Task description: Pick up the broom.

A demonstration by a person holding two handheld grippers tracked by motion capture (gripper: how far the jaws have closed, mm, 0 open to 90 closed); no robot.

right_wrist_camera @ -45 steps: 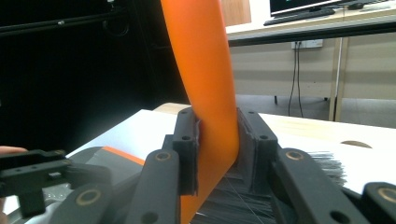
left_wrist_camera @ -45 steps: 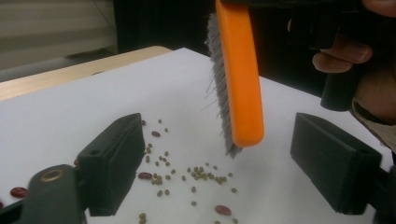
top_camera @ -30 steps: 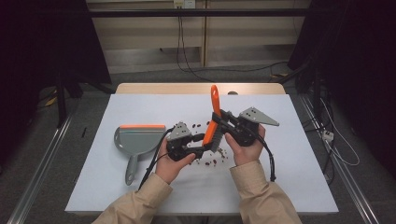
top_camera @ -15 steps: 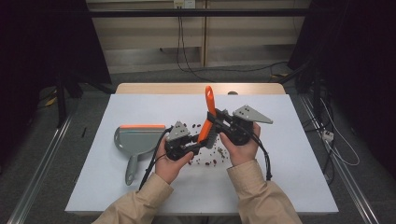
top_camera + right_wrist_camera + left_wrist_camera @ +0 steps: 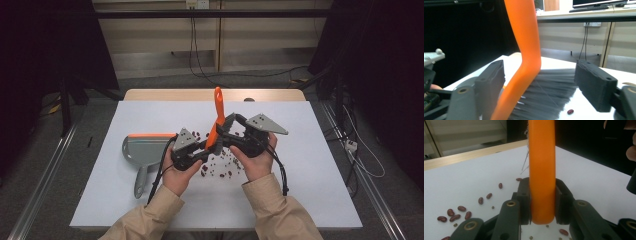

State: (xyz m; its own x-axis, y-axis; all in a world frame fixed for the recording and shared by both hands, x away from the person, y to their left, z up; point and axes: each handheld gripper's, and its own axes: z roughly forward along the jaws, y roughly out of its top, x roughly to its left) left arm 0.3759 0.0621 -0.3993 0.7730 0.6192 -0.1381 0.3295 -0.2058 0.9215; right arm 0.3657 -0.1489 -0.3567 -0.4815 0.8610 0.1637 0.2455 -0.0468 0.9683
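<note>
We have the small hand brush with the bent orange plastic handle and dark bristles (image 5: 217, 125) up in the middle of the white table (image 5: 320, 165), standing almost straight. Our left gripper (image 5: 209, 148) has its two black jaws squeezed tight on the low end of the orange handle; in the left gripper view that handle (image 5: 541, 170) sits right between the pads with no gap. Our right gripper (image 5: 229, 131) is different: in the right gripper view its jaws stand wide apart, one on each side of the brush (image 5: 541, 90), and they do not pinch it. So we think the brush is being passed from one gripper to the other, and the left one has it now. The little dark red beans (image 5: 220, 167) lie spread on the table just under and in front of our hands, toward the near edge, and we see more of them in the left gripper view (image 5: 454, 213). None have been swept up, as far as we can tell. The grey metal dustpan with the orange lip (image 5: 145, 150) lies flat toward the left edge of the table, near the beans but not touching them, and it looks empty. So the real work is still ahead: we must sweep the beans together and push them into the dustpan.
</note>
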